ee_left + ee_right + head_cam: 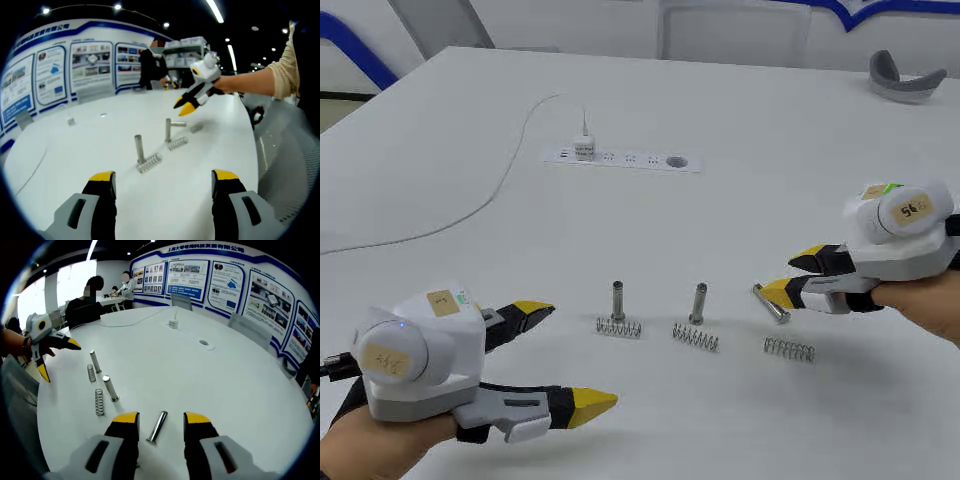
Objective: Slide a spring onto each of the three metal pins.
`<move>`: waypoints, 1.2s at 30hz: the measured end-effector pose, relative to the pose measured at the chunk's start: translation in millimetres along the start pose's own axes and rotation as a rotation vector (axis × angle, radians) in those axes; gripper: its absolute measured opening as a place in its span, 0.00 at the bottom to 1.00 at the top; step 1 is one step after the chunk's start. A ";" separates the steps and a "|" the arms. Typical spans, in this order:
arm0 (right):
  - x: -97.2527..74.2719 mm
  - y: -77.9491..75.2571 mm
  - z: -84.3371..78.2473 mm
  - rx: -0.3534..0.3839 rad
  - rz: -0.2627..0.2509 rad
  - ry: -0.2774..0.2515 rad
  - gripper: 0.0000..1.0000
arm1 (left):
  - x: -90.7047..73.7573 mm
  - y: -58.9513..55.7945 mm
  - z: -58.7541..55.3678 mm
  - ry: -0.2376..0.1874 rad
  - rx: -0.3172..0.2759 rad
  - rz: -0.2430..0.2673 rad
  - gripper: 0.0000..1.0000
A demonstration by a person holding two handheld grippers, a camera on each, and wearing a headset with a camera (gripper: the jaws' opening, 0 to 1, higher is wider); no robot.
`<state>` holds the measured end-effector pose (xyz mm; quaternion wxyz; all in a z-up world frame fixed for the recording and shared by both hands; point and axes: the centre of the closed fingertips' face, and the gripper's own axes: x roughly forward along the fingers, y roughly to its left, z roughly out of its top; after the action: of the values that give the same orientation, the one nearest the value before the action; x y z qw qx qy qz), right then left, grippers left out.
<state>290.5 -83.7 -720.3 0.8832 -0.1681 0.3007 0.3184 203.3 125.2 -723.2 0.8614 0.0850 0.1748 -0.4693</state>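
Between the parted, empty fingers (125,421) of the right gripper (161,418) lies the 3rd pin (156,427), flat, long axis along them.

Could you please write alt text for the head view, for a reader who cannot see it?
Two metal pins stand upright on a white table, and a third pin lies at the tips of the open right hand-held gripper; three springs lie in front of the pins. The open left hand-held gripper is at lower left.
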 end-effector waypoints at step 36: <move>40.2 -6.4 -17.2 0.107 -0.066 0.123 0.18 | 0.1 0.4 -6.8 0.013 -0.008 -0.003 0.76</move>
<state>312.2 -78.2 -758.4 0.8807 -0.1497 0.3652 0.2618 202.2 127.5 -729.5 0.8598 0.0845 0.1825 -0.4693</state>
